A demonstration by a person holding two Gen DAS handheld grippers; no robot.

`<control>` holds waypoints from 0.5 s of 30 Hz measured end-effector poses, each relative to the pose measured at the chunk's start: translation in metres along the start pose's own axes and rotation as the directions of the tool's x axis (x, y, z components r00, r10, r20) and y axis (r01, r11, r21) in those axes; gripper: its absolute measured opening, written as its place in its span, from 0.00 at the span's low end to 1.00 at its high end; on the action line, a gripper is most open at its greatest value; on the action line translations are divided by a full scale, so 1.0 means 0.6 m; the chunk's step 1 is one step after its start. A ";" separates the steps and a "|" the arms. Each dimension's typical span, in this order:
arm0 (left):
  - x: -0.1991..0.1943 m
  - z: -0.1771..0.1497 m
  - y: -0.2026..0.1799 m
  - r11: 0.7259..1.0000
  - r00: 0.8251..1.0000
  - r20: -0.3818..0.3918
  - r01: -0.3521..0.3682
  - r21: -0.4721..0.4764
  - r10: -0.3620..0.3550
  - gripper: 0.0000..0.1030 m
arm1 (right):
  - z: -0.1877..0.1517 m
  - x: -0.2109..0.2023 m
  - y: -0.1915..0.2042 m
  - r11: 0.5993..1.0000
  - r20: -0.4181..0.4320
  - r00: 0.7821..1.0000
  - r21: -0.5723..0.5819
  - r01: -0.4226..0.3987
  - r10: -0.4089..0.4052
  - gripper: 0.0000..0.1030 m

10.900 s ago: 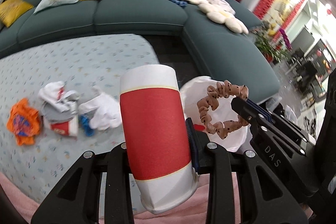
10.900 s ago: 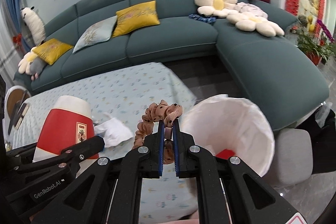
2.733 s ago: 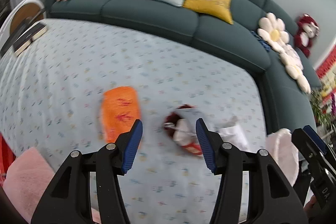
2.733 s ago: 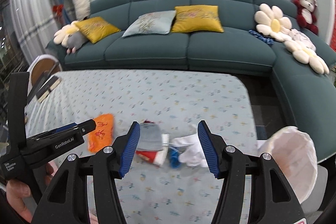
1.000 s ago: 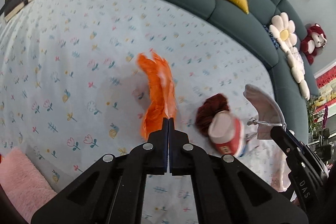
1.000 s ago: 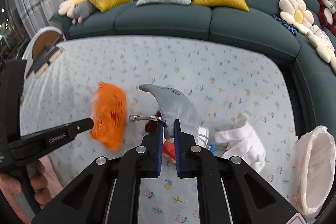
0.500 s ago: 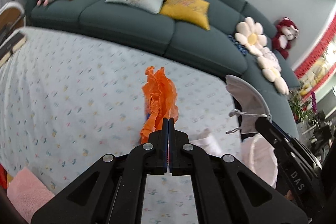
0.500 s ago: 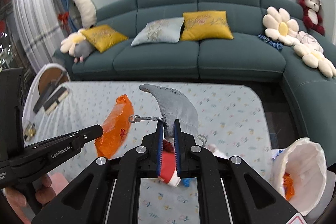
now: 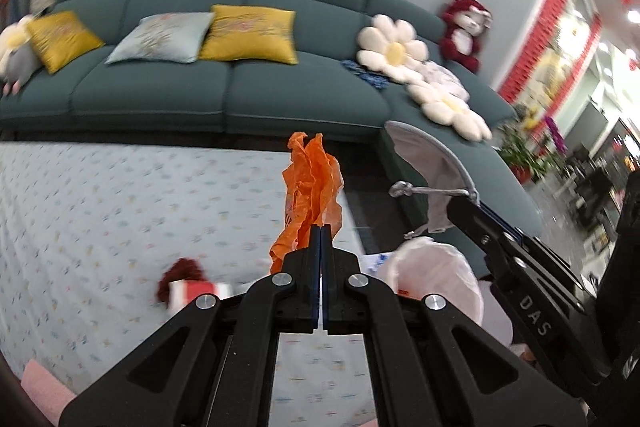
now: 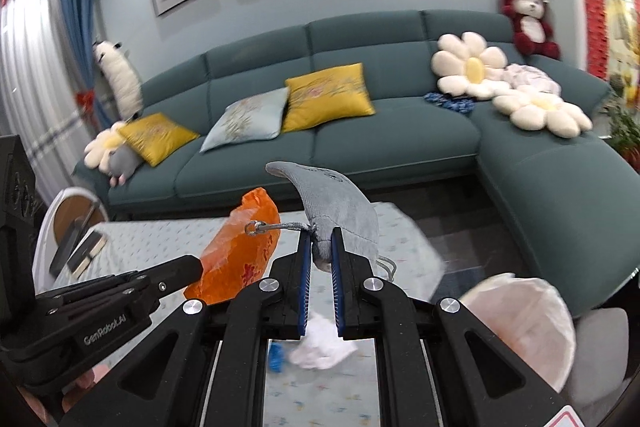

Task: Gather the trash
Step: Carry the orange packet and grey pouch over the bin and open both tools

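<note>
We hold both grippers up over the flower-print tablecloth (image 9: pixel 120 195), each with a piece of trash. Our left gripper (image 9: pixel 320 227) has its jaws pressed together on the lower end of a crumpled orange wrapper (image 9: pixel 312 183), which stands up from the tips. In the right wrist view the same wrapper (image 10: pixel 240 251) hangs off the end of the left gripper (image 10: pixel 196 267), to the left of our right one.

Our right gripper (image 10: pixel 320 239) pinches a small grey pouch (image 10: pixel 340 203) by its gathered neck, the jaws nearly shut with the cloth between the blue pads. A grey cord with a metal ring (image 10: pixel 253 227) sticks out to the left of the neck. From the left wrist view the pouch (image 9: pixel 436 167) sits at the tip of the right gripper (image 9: pixel 460 207), to the right of the wrapper and apart from it.

Below and to the right of both grippers stands the bin with its white plastic liner (image 10: pixel 524 323), open at the top; it also shows in the left wrist view (image 9: pixel 440 275), just under the right gripper.

On the tablecloth lie a crushed red and white cup (image 9: pixel 188 287), a white crumpled tissue (image 10: pixel 320 347) and a small blue scrap (image 10: pixel 276 355) beside it. A teal corner sofa (image 10: pixel 360 131) with cushions runs behind the table.
</note>
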State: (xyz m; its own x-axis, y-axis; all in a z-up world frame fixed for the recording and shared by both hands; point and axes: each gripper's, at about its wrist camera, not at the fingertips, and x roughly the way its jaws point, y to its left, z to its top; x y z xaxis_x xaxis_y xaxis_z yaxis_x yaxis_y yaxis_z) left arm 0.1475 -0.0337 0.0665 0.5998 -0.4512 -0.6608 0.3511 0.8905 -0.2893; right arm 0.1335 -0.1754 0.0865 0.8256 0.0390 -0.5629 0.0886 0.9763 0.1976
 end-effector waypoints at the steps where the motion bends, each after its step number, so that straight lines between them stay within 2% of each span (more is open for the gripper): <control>1: 0.004 0.000 -0.021 1.000 1.000 -0.001 0.014 0.019 -0.014 0.00 | 0.001 -0.007 -0.016 1.000 0.008 1.000 0.011 0.012 -0.012 0.09; 7: 0.038 -0.007 -0.118 0.991 0.997 -0.033 0.080 0.108 -0.076 0.00 | -0.007 -0.046 -0.125 0.992 0.030 0.995 0.091 0.090 -0.093 0.09; 15: 0.087 -0.033 -0.224 0.970 0.987 -0.091 0.151 0.189 -0.136 0.00 | -0.039 -0.070 -0.247 0.964 0.004 0.983 0.198 0.177 -0.181 0.09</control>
State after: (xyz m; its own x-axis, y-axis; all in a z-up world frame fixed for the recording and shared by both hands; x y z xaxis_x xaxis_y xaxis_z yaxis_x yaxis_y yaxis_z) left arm 0.1176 -0.1760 0.0573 0.4787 -0.5606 -0.6757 0.5673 0.7849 -0.2492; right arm 0.0726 -0.3168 0.0621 0.7980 -0.1391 -0.5864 0.3414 0.9062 0.2496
